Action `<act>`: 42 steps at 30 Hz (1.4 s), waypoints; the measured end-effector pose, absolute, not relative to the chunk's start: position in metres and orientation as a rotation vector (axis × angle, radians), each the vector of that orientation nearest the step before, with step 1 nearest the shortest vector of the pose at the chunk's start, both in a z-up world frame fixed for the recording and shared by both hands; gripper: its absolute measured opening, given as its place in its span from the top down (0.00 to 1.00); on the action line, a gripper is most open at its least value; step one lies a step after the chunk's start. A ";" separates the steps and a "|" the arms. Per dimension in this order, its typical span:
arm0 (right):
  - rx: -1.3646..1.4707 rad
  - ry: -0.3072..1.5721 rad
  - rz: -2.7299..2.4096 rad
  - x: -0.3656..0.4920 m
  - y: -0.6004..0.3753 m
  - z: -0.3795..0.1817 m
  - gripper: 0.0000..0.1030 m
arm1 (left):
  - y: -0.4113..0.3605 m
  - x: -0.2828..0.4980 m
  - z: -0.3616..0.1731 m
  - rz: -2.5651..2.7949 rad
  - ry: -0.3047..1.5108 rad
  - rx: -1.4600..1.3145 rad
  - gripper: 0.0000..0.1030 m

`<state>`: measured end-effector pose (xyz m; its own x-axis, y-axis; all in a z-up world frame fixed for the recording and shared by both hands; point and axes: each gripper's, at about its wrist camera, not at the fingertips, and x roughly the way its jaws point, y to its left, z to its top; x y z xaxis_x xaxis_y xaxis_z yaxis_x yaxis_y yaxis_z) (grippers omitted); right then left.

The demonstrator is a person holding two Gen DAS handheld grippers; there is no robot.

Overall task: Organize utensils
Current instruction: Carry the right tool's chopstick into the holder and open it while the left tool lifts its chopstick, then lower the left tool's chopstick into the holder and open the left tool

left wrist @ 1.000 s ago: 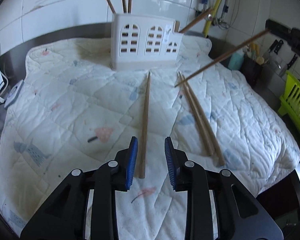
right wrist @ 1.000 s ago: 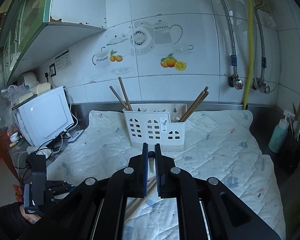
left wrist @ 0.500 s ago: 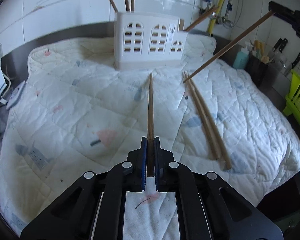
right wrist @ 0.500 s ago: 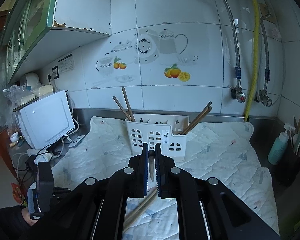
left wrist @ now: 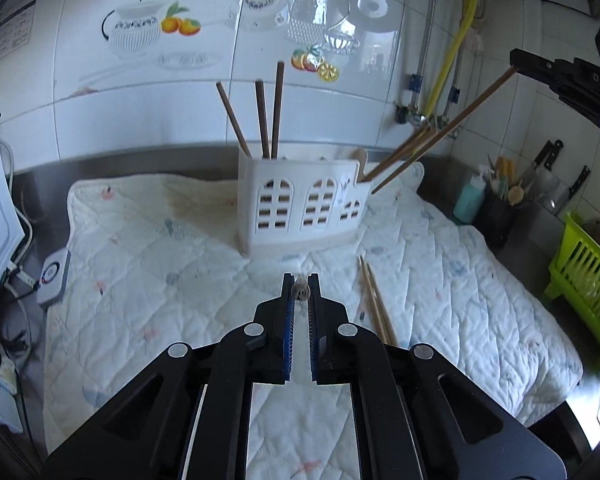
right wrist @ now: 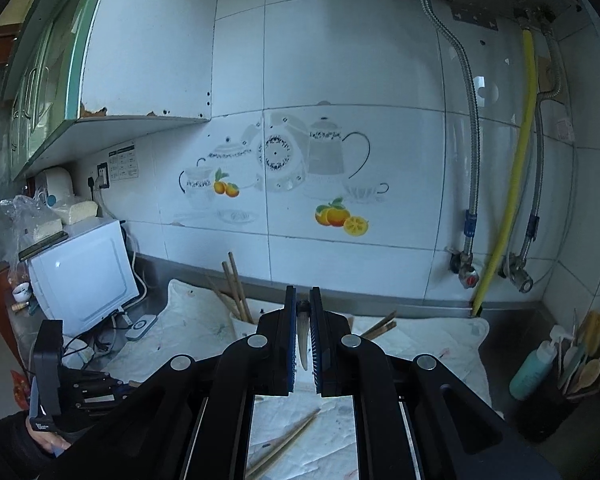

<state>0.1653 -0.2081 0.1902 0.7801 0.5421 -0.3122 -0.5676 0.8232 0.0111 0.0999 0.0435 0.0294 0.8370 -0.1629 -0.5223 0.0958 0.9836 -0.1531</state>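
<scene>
Chopstick pinched end-on, left gripper above quilt.

White tiled wall, green cabinet, steel counter

Daylight fills both my views, cool and soft, with no hard shadows on the quilt. In my left view the wall tiles throw back a bright window glare that washes out their print. The fisheye bends straight lines and darkens every corner to black. My right view is dimmer, bluish. The holder is slightly smeared, and the chopsticks leaning at its right end blur.
</scene>
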 end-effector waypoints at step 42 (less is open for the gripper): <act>-0.036 0.408 0.578 0.197 -0.224 0.114 0.66 | 0.029 0.218 0.199 -0.037 0.217 -0.015 0.95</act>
<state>0.1968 -0.2240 0.1135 0.7600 0.5240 -0.3845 -0.5383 0.8390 0.0796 0.2179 0.0291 0.1985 0.9758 -0.0386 -0.2154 0.0355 0.9992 -0.0185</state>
